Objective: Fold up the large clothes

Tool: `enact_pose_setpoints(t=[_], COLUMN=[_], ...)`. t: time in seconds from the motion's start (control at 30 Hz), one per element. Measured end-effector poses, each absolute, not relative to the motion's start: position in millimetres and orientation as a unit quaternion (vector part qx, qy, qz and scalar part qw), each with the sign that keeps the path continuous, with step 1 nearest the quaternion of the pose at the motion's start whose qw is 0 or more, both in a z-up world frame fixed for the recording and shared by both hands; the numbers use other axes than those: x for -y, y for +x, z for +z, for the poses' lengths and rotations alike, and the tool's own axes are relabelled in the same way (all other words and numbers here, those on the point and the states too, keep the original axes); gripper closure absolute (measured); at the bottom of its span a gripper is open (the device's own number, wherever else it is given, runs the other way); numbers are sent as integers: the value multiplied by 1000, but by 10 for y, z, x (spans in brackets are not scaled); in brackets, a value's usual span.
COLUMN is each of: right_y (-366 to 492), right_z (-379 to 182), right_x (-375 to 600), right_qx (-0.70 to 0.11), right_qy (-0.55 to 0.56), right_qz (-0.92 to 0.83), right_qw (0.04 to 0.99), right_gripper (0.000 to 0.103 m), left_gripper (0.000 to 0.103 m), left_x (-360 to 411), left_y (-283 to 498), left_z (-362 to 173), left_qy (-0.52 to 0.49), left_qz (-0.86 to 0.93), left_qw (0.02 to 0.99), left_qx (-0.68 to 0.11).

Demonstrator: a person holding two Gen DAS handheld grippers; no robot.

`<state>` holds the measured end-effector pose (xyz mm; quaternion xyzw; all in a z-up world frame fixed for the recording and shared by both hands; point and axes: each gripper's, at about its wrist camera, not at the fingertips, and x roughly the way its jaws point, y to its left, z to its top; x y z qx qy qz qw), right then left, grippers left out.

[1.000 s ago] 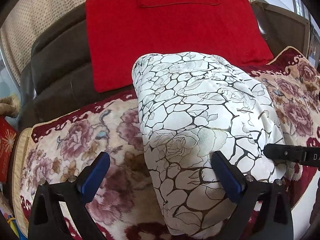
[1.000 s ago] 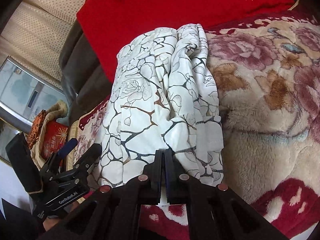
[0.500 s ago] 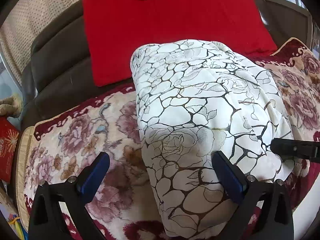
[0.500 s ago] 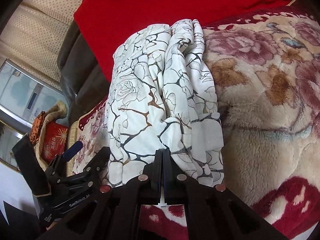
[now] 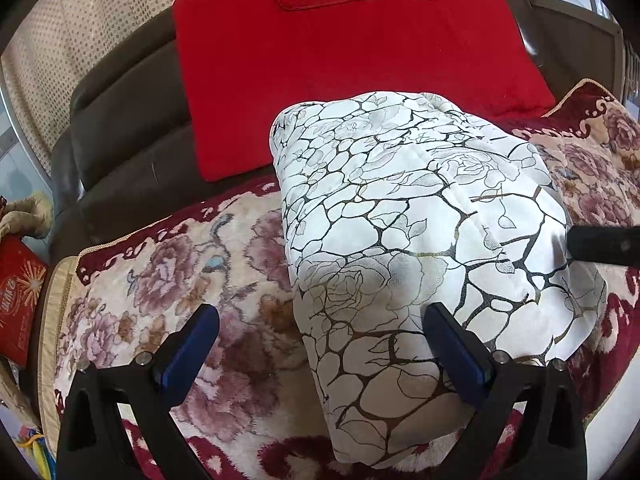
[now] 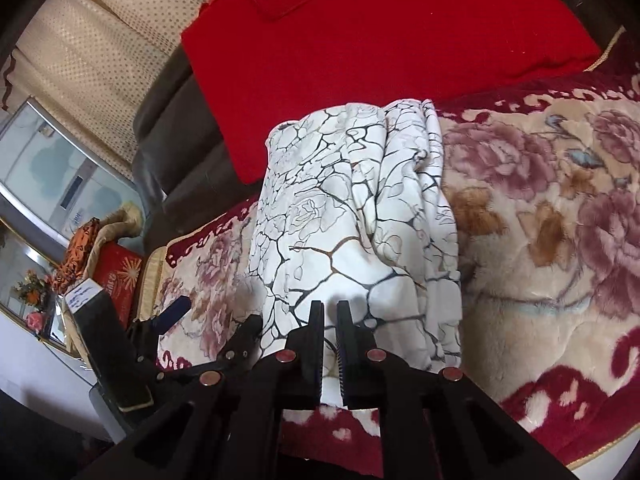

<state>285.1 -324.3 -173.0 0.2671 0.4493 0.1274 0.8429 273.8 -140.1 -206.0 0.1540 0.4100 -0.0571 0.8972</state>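
A folded white garment [image 5: 420, 240] with a black crackle-and-rose print lies on the floral blanket [image 5: 160, 280] that covers the sofa seat. My left gripper [image 5: 324, 344] is open wide just above its near left corner. One blue pad is over the cloth and the other over the blanket, and neither grips. From the right wrist view the left gripper [image 6: 212, 316] stands at the garment's [image 6: 352, 216] left edge. My right gripper [image 6: 330, 320] hovers over the near edge. Its jaws are opening, a narrow gap apart, and white cloth shows through the gap without being pinched. A right fingertip [image 5: 600, 245] pokes in from the side.
A red cushion [image 5: 340, 60] leans on the dark brown sofa back [image 5: 132, 128] behind the garment. A red box [image 6: 120, 276] and a basket sit off the sofa's left end. The blanket [image 6: 560, 240] stretches to the right of the garment.
The right gripper has risen off the garment's near edge. Its jaws, shut before, now stand a crack apart. The left gripper has barely moved and stays open.
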Motion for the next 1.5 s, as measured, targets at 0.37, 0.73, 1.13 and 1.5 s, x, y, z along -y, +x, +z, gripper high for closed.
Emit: enact_pose_setpoints(t=[0.37, 0.73, 1.13, 1.5], right_y=[3037, 2978, 3423, 3065], right_z=[-2235, -1986, -2160, -1943], right_x=[3228, 3163, 3143, 3279], right_qx=[-482, -492, -491, -442], right_qy=[266, 269, 268, 289], right_qz=[99, 100, 85, 120], right_qw=[829, 822, 824, 841], right_gripper=[97, 96, 94, 92], left_gripper=[0, 0, 0, 0], left_x=[1352, 1128, 1211, 1358], left_y=[2809, 2846, 3046, 2811], left_z=[-2143, -1758, -2131, -1914], left_qy=[123, 73, 71, 127], left_qz=[-65, -83, -71, -62], left_qw=[893, 901, 881, 894], left_qx=[-429, -419, -463, -426])
